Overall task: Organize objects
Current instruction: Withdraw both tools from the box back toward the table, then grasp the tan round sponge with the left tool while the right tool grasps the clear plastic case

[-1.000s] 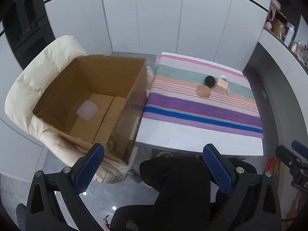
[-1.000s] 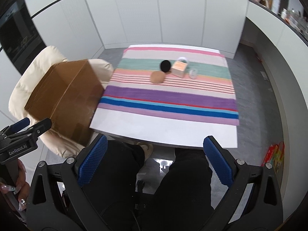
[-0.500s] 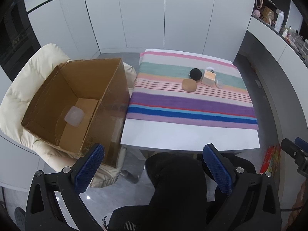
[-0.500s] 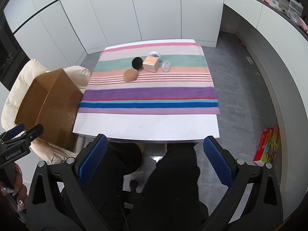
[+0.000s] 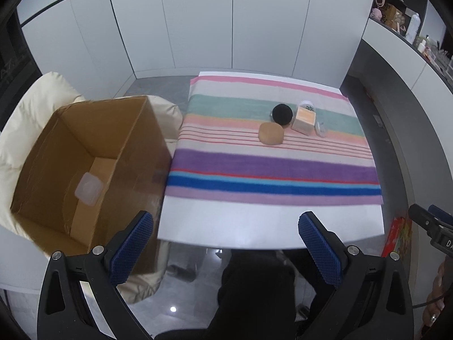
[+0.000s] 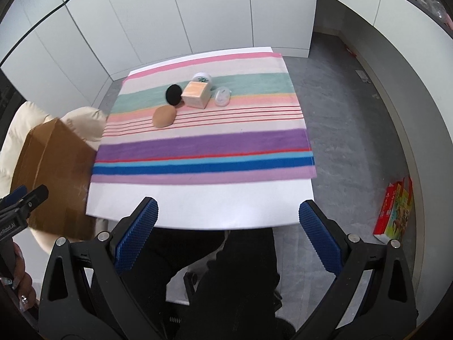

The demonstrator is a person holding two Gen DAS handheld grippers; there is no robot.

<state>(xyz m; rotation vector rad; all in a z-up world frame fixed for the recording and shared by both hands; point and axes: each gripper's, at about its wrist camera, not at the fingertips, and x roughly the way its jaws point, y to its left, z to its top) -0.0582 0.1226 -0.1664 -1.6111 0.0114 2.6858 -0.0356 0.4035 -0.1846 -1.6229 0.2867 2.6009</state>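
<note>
On the striped cloth (image 5: pixel 271 170) lie a tan round object (image 5: pixel 271 133), a black round object (image 5: pixel 282 114), a peach box (image 5: pixel 304 119), a white jar (image 5: pixel 307 104) behind it and a small clear container (image 5: pixel 321 129). They also show in the right wrist view: tan object (image 6: pixel 164 116), black object (image 6: pixel 173 94), box (image 6: pixel 196 94), jar (image 6: pixel 202 78), clear container (image 6: pixel 222 96). An open cardboard box (image 5: pixel 85 158) on a cream chair holds a clear plastic lid (image 5: pixel 88 189). My left gripper (image 5: pixel 225 245) and right gripper (image 6: pixel 226 236) are open and empty, before the table's near edge.
The cream chair (image 5: pixel 42 96) stands left of the white table (image 5: pixel 254 221). A red carton (image 6: pixel 395 212) lies on the floor at right. White cabinets stand behind the table. The person's dark-clad legs (image 6: pixel 226 283) are below the grippers.
Both views have swung: the left now faces the table more than the cardboard box, the right has moved nearer the table. Both grippers stayed open. No object moved.
</note>
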